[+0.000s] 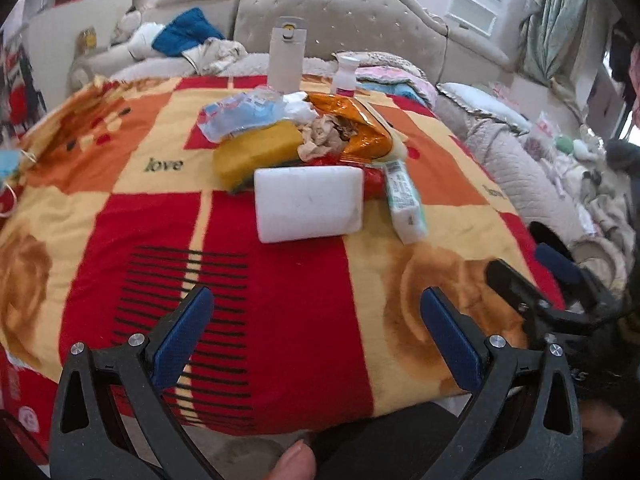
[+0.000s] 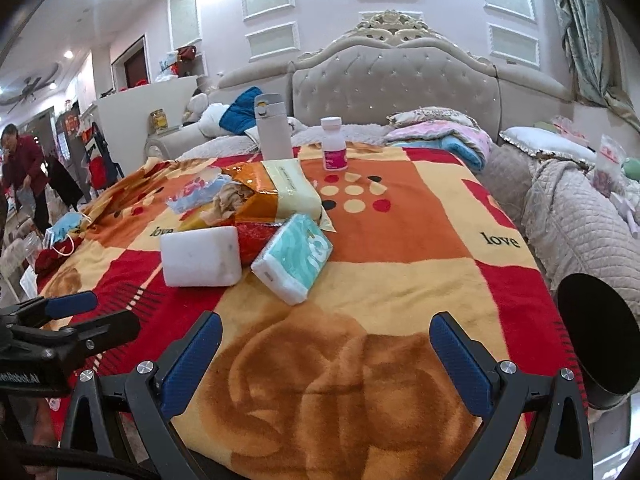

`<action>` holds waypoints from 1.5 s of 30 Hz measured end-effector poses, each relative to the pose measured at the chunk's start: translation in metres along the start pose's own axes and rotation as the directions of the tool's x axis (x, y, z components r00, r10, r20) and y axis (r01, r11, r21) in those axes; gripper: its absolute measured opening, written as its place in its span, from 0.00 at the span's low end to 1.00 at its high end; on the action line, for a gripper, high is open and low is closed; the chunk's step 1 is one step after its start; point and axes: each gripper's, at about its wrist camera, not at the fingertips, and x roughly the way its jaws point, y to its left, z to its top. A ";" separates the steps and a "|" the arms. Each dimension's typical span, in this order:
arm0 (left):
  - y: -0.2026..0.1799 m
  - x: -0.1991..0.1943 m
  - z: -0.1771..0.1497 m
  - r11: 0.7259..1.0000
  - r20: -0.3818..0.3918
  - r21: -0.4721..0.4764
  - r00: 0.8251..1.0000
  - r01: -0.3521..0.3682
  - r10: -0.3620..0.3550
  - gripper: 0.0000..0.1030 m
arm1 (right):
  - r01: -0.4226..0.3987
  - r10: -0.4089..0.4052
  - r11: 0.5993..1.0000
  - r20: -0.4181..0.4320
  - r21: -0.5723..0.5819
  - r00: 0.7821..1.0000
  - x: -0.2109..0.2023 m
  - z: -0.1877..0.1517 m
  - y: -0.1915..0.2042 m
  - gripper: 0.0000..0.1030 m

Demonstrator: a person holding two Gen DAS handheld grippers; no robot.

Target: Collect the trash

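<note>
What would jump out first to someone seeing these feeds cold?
The loud red, orange and yellow blanket covering the surface, with a heap of clutter at its middle: a white foam block in front, a tissue pack to its right, and an orange foil bag stuffed with crumpled paper behind. Farther back stand a white flask and a small pill bottle. Both tongs, left and right, hover open and empty at the near edge.
</note>
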 end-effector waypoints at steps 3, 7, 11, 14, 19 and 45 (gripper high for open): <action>-0.001 0.010 0.001 0.998 0.000 0.036 0.998 -0.057 0.057 1.00 | 0.005 -0.005 1.000 -0.004 -0.006 1.000 0.003 0.000 -0.001 1.00; 0.009 0.024 0.002 0.999 -0.047 0.005 0.998 -0.041 0.041 1.00 | 0.005 -0.005 1.000 0.001 -0.022 1.000 -0.002 -0.002 0.000 1.00; 0.016 0.025 0.001 0.998 -0.041 -0.018 0.998 -0.057 0.056 1.00 | 0.013 -0.013 0.999 -0.004 -0.039 1.000 -0.004 -0.003 0.001 1.00; 0.015 0.024 0.001 0.997 -0.035 0.010 0.996 -0.076 0.076 1.00 | 0.014 -0.014 0.999 -0.010 -0.039 1.000 -0.004 -0.003 0.002 1.00; 0.002 0.025 -0.001 0.977 0.032 0.085 0.980 -0.196 0.194 1.00 | 0.016 -0.018 0.997 -0.017 -0.069 1.000 -0.009 -0.005 0.010 1.00; 0.019 0.037 -0.003 0.988 -0.066 -0.001 0.986 -0.154 0.154 1.00 | 0.052 -0.055 0.998 -0.073 -0.035 0.996 0.025 -0.004 0.018 1.00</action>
